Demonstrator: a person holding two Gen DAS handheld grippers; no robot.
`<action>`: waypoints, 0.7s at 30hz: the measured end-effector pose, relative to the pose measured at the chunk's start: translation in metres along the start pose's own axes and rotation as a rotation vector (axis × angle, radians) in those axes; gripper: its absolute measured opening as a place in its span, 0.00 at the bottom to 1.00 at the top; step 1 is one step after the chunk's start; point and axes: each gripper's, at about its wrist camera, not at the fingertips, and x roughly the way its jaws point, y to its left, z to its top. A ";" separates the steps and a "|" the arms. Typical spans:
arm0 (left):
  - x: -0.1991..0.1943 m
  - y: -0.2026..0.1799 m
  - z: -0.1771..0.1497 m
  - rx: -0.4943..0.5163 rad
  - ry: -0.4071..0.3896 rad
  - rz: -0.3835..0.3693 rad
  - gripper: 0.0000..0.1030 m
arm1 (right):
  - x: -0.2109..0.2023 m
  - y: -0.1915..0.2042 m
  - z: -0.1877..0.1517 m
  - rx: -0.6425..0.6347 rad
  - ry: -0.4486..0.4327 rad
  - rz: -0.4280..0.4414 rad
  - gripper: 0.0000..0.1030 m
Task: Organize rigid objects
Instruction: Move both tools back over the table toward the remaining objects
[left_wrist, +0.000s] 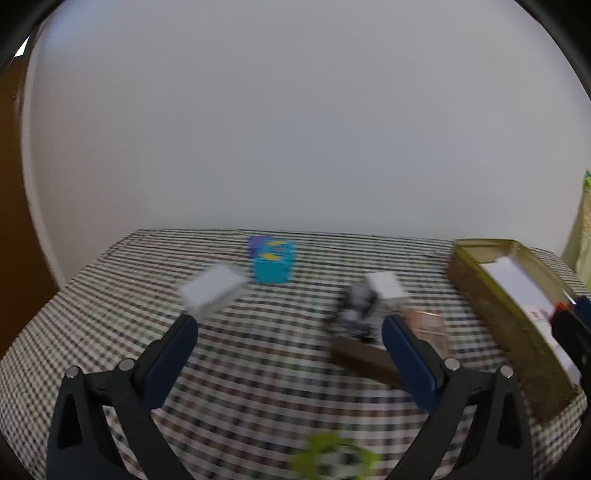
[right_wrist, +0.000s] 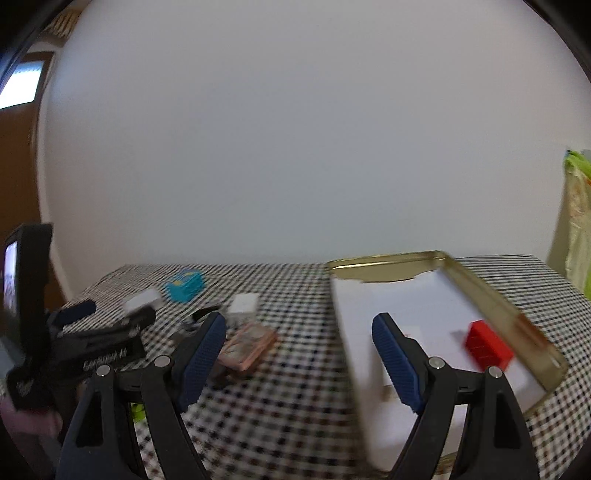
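A gold tin tray (right_wrist: 517, 317) with a white lining stands on the checked table; a red box (right_wrist: 487, 349) lies inside it. The tray also shows at the right of the left wrist view (left_wrist: 491, 306). Loose on the cloth are a cyan box (left_wrist: 273, 264), a white box (left_wrist: 212, 290), a second white box (left_wrist: 386, 284), a black-and-white item (left_wrist: 356, 310), a brown flat piece (left_wrist: 364, 356) and a pink-tan pack (right_wrist: 247, 349). My left gripper (left_wrist: 290, 326) is open and empty above the cloth. My right gripper (right_wrist: 299, 328) is open and empty at the tray's left edge.
The checked table (left_wrist: 258, 369) ends at a plain white wall. A green leafy thing (left_wrist: 332, 458) sits at the near edge. A brown door is at far left, a greenish curtain (right_wrist: 576, 221) at far right. The left gripper's body (right_wrist: 92, 350) shows left in the right wrist view.
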 end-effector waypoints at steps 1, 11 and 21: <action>0.002 0.006 0.000 -0.006 0.000 0.017 0.98 | 0.002 0.004 0.000 -0.010 0.012 0.013 0.81; 0.037 0.093 0.007 -0.198 0.107 0.111 0.98 | 0.031 0.051 -0.007 -0.063 0.188 0.227 0.81; 0.051 0.125 0.006 -0.270 0.176 0.159 0.98 | 0.053 0.118 -0.023 -0.234 0.383 0.366 0.81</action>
